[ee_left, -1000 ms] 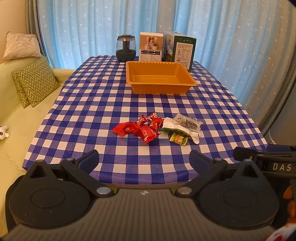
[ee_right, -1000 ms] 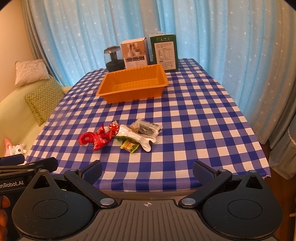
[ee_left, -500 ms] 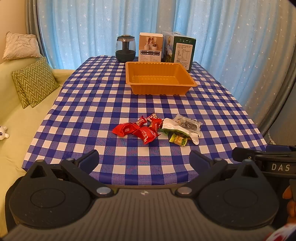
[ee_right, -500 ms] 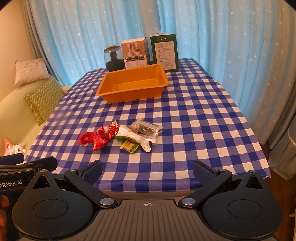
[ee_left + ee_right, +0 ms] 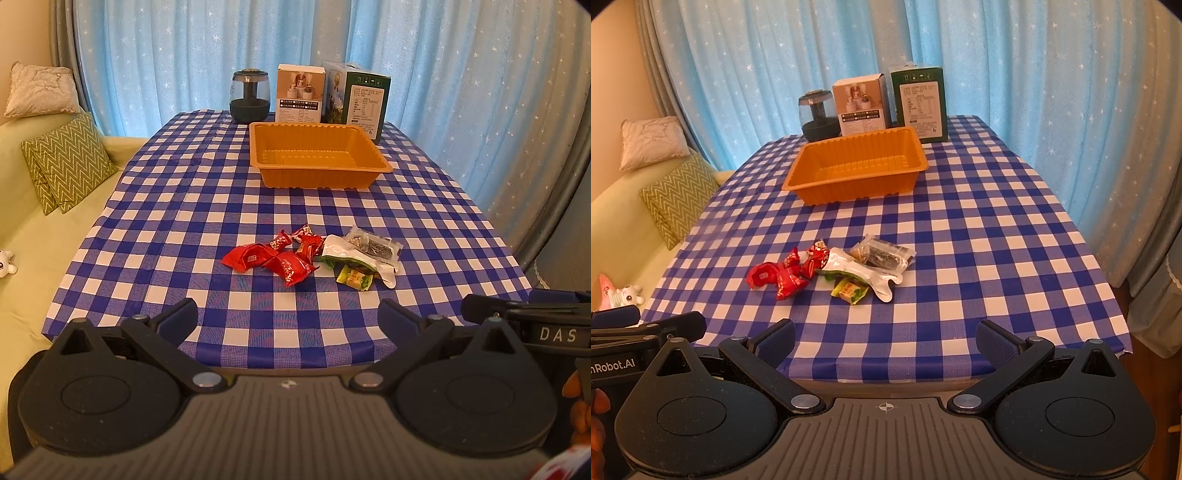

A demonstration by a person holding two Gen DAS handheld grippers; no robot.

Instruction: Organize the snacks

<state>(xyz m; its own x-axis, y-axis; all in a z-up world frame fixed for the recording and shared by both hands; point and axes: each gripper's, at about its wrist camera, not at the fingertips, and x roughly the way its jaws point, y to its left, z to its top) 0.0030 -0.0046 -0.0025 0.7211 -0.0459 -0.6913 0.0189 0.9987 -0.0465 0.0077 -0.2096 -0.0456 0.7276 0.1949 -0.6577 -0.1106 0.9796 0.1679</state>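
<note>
A pile of snacks lies near the table's front: several red candy packets [image 5: 271, 258] [image 5: 783, 275], a white-and-green packet [image 5: 351, 254] [image 5: 860, 271], a clear packet of dark snack [image 5: 375, 245] [image 5: 884, 254] and a small yellow-green candy [image 5: 354, 277] [image 5: 849, 291]. An empty orange tray [image 5: 317, 177] [image 5: 857, 188] sits farther back. My left gripper [image 5: 288, 319] is open and empty, just short of the table's front edge. My right gripper [image 5: 886, 339] is open and empty at the same edge, right of the left one.
A dark jar [image 5: 250, 96], a white box [image 5: 301, 94] and a green box [image 5: 360, 99] stand behind the tray at the table's [image 5: 184, 206] far end. A green sofa with cushions [image 5: 66, 162] is on the left. Blue curtains hang behind and to the right.
Both views have shifted very slightly; the snacks and tray have not moved. Both grippers stay open.
</note>
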